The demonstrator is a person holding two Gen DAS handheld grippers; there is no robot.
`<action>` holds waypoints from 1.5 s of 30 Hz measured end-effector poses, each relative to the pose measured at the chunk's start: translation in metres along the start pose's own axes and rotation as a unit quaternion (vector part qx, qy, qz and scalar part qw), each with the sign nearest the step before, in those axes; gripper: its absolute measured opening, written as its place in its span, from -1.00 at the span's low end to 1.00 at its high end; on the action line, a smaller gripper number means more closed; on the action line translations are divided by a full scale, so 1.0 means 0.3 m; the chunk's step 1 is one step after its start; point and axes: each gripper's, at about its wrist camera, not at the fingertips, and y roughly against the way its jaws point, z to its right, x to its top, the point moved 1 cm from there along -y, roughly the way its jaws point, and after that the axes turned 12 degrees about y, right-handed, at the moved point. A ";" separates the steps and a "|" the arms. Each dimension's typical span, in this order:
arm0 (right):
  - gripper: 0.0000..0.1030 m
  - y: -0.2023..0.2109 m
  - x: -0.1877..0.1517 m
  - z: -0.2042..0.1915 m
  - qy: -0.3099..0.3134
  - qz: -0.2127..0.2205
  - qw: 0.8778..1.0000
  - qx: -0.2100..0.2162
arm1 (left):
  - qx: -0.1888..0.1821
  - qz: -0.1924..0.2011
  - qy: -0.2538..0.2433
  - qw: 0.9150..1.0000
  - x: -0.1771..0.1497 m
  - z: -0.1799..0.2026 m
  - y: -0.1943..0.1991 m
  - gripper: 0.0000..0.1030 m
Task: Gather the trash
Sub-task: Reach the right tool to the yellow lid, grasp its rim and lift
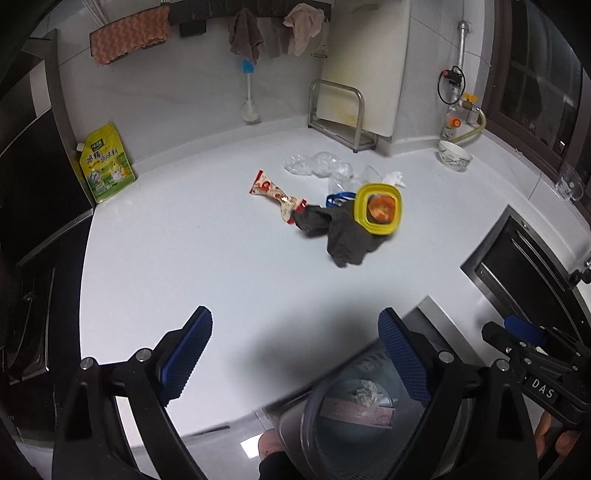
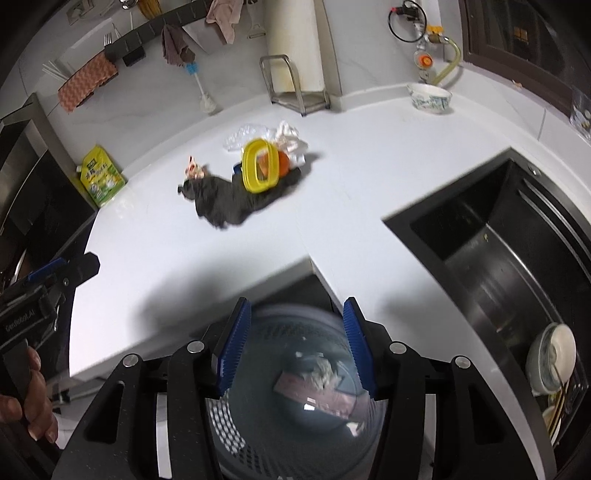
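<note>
A pile lies mid-counter: a red and white snack wrapper (image 1: 275,194), a dark cloth (image 1: 341,232), a yellow-rimmed container (image 1: 378,208) with orange food inside, crumpled clear plastic (image 1: 317,164) and white tissue (image 2: 291,138). Below the counter's front edge stands a grey mesh trash bin (image 2: 295,406) holding crumpled paper (image 2: 325,371) and a pink box. My left gripper (image 1: 295,356) hangs open over the counter edge, nothing between its blue pads. My right gripper (image 2: 295,347) is open above the bin, also empty. Both are well short of the pile.
A yellow refill pouch (image 1: 107,166) leans at the back left. A metal rack (image 1: 340,114) and a patterned bowl (image 1: 454,155) stand at the back. A dark sink (image 2: 498,258) with dishes (image 2: 550,362) lies right. Cloths (image 1: 129,35) and a brush hang on the wall.
</note>
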 end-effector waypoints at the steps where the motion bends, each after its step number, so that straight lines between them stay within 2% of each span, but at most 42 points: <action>1: -0.02 -0.017 0.026 -0.006 0.000 0.003 1.000 -0.002 | 0.000 0.001 0.001 1.000 0.018 -0.008 -0.013 0.74; 10: -0.02 -0.191 0.197 -0.024 -0.014 0.013 1.000 -0.019 | -0.008 -0.002 -0.015 1.000 0.136 -0.043 -0.160 0.75; 18: -0.02 -0.332 0.301 -0.039 -0.034 0.010 0.999 -0.031 | -0.024 -0.015 -0.029 0.999 0.186 -0.063 -0.286 0.75; 26: -0.02 -0.434 0.357 -0.034 -0.055 0.005 0.997 -0.047 | -0.042 -0.026 -0.048 0.998 0.223 -0.060 -0.369 0.75; 36: -0.03 -0.508 0.373 -0.018 -0.079 0.001 0.995 -0.056 | -0.049 -0.033 -0.063 0.996 0.245 -0.079 -0.416 0.75; 40: -0.20 -0.524 0.379 -0.025 -0.077 -0.003 0.996 -0.055 | -0.051 -0.034 -0.063 0.996 0.247 -0.082 -0.422 0.75; 45: -0.62 -0.527 0.375 -0.032 -0.073 -0.006 0.996 -0.055 | -0.053 -0.035 -0.063 0.996 0.249 -0.082 -0.425 0.75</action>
